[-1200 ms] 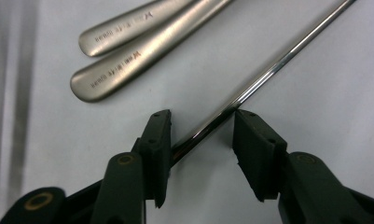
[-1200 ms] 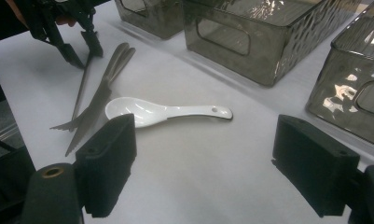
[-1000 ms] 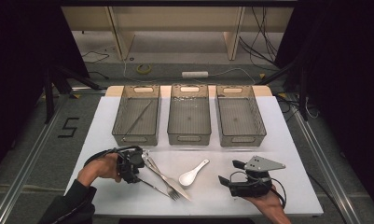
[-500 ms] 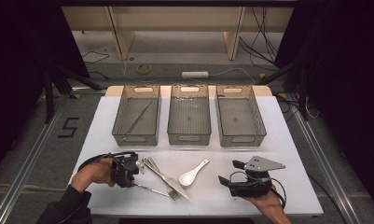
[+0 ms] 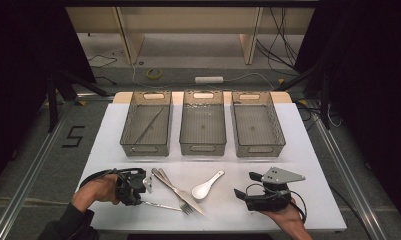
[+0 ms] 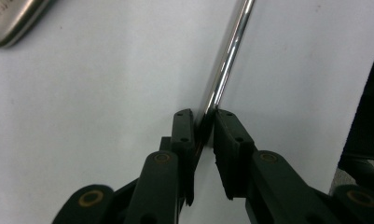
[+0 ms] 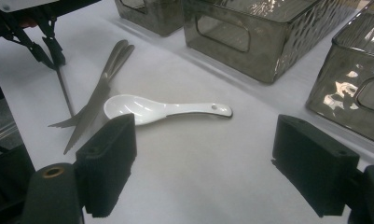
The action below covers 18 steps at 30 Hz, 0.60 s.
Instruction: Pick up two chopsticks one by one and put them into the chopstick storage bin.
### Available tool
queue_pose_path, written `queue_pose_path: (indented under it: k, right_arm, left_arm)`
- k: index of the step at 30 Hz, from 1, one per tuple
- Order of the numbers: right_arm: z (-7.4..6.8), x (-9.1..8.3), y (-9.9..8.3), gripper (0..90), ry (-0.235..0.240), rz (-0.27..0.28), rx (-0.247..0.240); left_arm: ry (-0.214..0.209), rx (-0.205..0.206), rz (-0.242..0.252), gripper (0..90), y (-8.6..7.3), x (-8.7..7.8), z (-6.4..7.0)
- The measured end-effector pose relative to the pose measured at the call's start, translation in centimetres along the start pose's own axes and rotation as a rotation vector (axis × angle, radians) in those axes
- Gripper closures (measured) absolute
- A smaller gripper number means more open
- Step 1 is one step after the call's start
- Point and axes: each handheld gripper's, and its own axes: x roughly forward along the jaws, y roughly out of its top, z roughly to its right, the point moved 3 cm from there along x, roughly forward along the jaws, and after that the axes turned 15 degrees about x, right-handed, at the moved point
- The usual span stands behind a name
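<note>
Steel fork handle [image 6: 224,70], thin, stiff, slick: pinched near its end by left gripper [image 6: 204,122]; prob. pivots, so grip w/ care. Right gripper [image 7: 203,163] spread wide, idle.

Bare tabletop [image 5: 308,145] right of white spoon [image 5: 206,187], open to passage. Left of spoon: crossed knife [image 5: 175,188] and fork [image 5: 168,186], blocking. Beyond spoon: three bins [image 5: 203,127] walling the far side, narrow gaps between.
</note>
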Motion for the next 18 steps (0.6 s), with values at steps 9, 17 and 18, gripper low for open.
queue_pose_path:
  k: [9,17,18]
  right_arm:
    - [0.0,0.1,0.0,22.6,-0.001,-0.007,-0.004]
    - [0.0,0.1,-0.1,22.6,0.000,-0.009,-0.006]
    - [0.0,0.1,-0.1,22.6,0.000,-0.012,-0.004]
  left_arm:
    - [-0.016,0.024,-0.008,80.5,-0.1,0.0,0.9]
    - [-0.039,0.066,-0.005,83.2,-0.1,0.0,1.5]
    - [-0.046,0.079,-0.011,83.4,-0.1,-0.1,1.5]
